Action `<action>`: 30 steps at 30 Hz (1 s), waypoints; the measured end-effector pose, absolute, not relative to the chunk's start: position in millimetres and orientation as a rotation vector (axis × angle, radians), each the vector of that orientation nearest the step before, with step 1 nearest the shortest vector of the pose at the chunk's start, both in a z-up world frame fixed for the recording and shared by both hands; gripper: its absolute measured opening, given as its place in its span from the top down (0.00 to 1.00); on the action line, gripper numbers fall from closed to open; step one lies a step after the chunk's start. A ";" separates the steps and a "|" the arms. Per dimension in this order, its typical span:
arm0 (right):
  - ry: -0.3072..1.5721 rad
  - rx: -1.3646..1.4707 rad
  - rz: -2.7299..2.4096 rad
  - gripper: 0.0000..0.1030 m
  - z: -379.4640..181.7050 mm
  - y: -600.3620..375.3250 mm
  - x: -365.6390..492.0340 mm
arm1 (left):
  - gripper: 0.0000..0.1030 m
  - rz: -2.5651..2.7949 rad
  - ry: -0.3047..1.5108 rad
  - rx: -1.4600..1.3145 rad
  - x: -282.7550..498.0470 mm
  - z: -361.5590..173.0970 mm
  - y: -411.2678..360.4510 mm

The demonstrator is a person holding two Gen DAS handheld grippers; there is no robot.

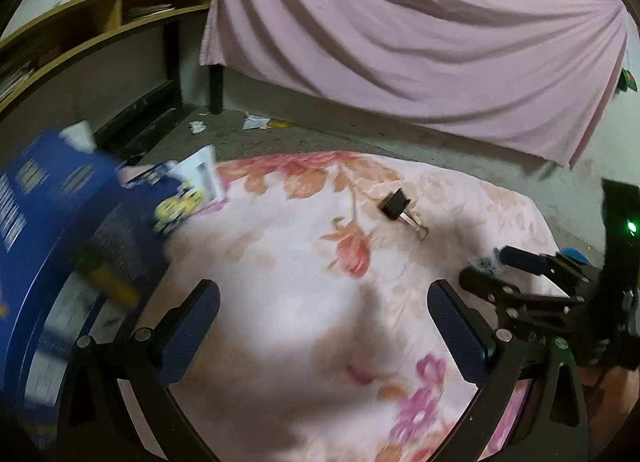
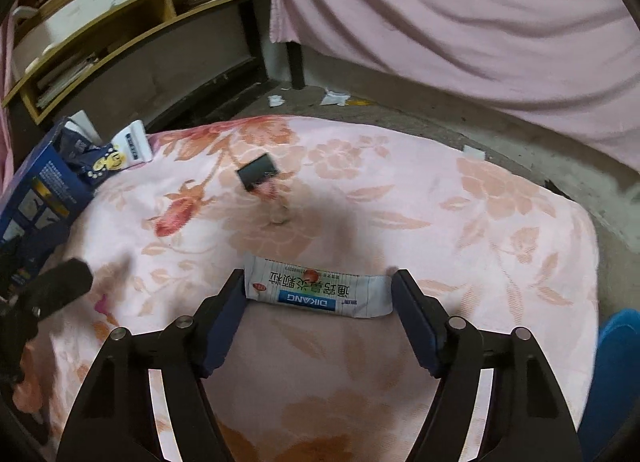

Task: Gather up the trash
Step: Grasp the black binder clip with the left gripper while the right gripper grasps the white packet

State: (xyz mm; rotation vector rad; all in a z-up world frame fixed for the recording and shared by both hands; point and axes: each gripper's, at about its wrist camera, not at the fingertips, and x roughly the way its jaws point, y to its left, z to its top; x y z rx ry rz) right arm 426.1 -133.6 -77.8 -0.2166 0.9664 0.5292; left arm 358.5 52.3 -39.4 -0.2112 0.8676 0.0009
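Sachet (image 2: pixel 318 292) lies flat on the floral cloth (image 2: pixel 460 221), between my right gripper's (image 2: pixel 318 296) jaws; the pads sit at its ends, not visibly squeezing. Beyond the sachet lies a binder clip (image 2: pixel 258 173). My left gripper (image 1: pixel 324 304) is apart, empty, left of the sachet.

A floral pink bedspread (image 2: pixel 460 197) carries a white sachet (image 2: pixel 316 292), a black binder clip (image 2: pixel 258 173) beyond it, and a blue box (image 2: pixel 36 197) at its left edge.
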 end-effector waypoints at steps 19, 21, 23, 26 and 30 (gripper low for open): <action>0.882 -0.161 0.463 0.31 -60.5 -195.8 413.5 | 0.57 -0.106 0.928 -0.025 444.7 -70.7 2.4; 0.872 -0.155 0.468 0.31 -58.7 -197.8 410.9 | 0.61 -0.114 0.937 -0.030 449.4 -72.3 3.0; 0.867 -0.152 0.470 0.31 -57.9 -198.9 409.1 | 0.69 -0.128 0.943 -0.035 449.9 -73.1 2.7; 0.859 -0.150 0.475 0.31 -56.6 -201.6 406.5 | 0.77 -0.141 0.941 -0.038 447.8 -72.6 3.7; 0.851 -0.148 0.478 0.31 -55.9 -200.0 406.9 | 0.86 -0.135 0.933 -0.045 443.4 -71.2 0.5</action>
